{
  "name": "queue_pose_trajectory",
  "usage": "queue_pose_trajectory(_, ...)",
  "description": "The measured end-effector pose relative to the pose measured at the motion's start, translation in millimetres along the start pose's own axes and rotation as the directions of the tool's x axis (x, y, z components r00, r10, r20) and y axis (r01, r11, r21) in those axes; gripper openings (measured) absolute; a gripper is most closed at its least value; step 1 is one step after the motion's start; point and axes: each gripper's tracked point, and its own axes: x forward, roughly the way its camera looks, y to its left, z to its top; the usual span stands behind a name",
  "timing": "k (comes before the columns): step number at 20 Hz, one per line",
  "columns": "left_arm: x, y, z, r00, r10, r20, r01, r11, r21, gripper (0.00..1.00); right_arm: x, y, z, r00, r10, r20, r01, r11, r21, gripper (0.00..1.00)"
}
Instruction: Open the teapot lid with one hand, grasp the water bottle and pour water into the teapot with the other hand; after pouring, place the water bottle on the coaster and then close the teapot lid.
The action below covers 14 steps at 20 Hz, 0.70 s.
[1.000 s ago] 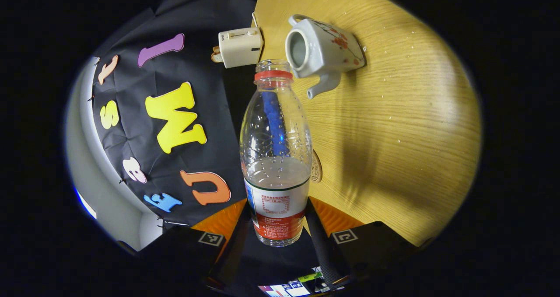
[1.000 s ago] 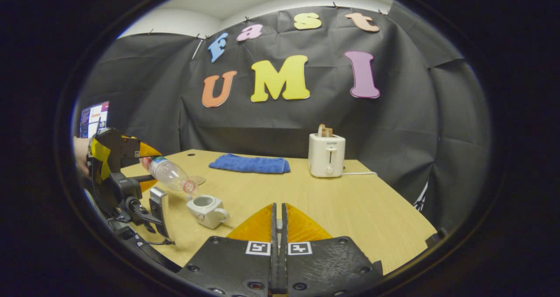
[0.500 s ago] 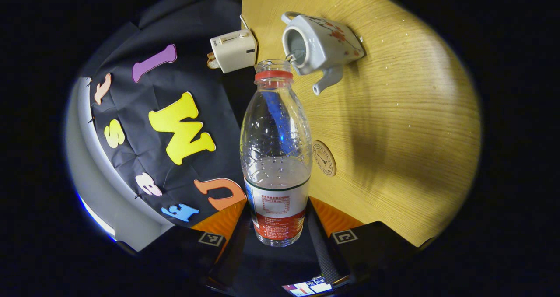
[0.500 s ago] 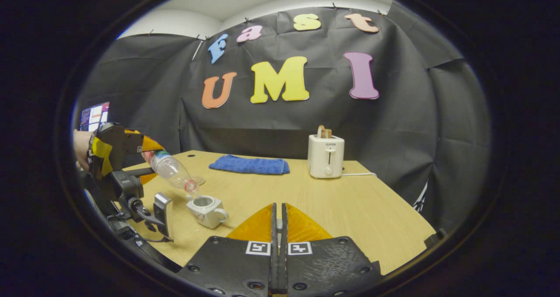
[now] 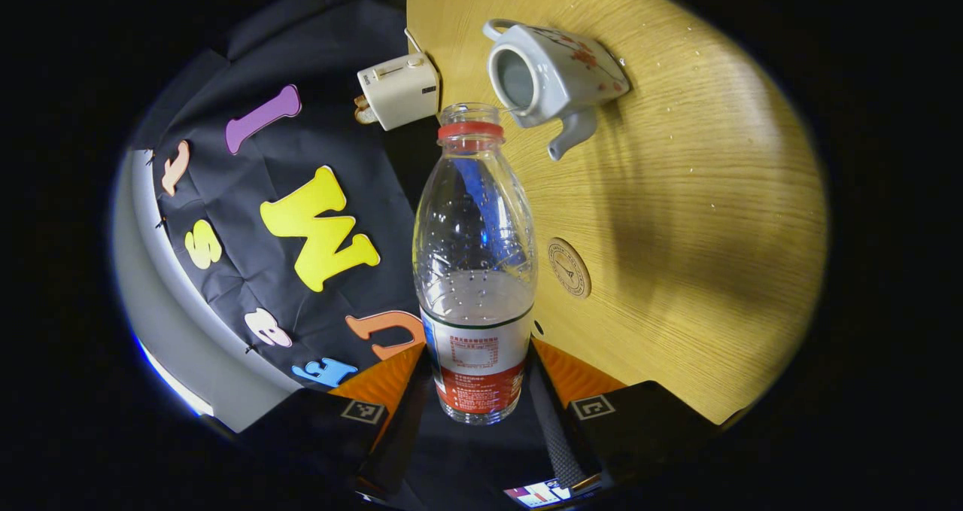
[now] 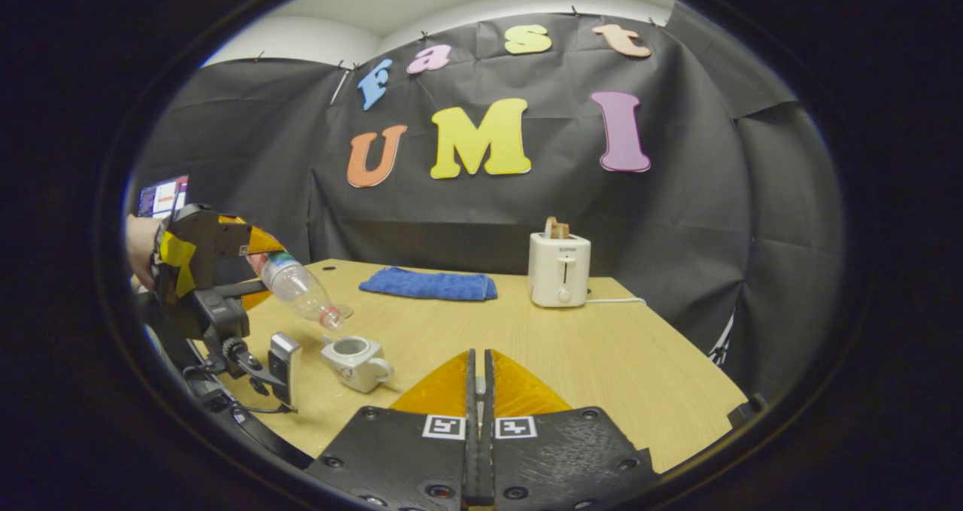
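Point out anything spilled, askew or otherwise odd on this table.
Small pale specks, possibly water droplets, dot the table around the open teapot. The water bottle is tilted, uncapped, in the left tool, its mouth near the teapot. Toaster and blue cloth look fine.

White teapot [image 5: 553, 74] with red floral pattern, clear water bottle [image 5: 474, 263] with red-and-white label, blue cloth [image 6: 429, 284], cream toaster [image 6: 558, 270]

A clear, glossy plastic water bottle [image 5: 475, 255], a glazed white ceramic teapot [image 5: 549, 74], a matt wood-grain bench [image 5: 700, 195] and a soft blue cloth [image 6: 429, 284] are seen.
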Motion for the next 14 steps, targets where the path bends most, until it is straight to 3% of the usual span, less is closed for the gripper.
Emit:
queue_pose_trajectory(13,-2,19,2,0.998,0.065,0.001,-0.065,0.993,0.097,0.78,-2,-6,-3,1.0,-0.002,-0.003,0.002,1.0,0.011,0.0)
queue_pose_trajectory(14,-2,20,3,0.998,0.068,0.001,-0.068,0.993,0.1,0.74,-3,-7,-4,1.0,-0.002,-0.003,0.002,1.0,0.013,0.0)
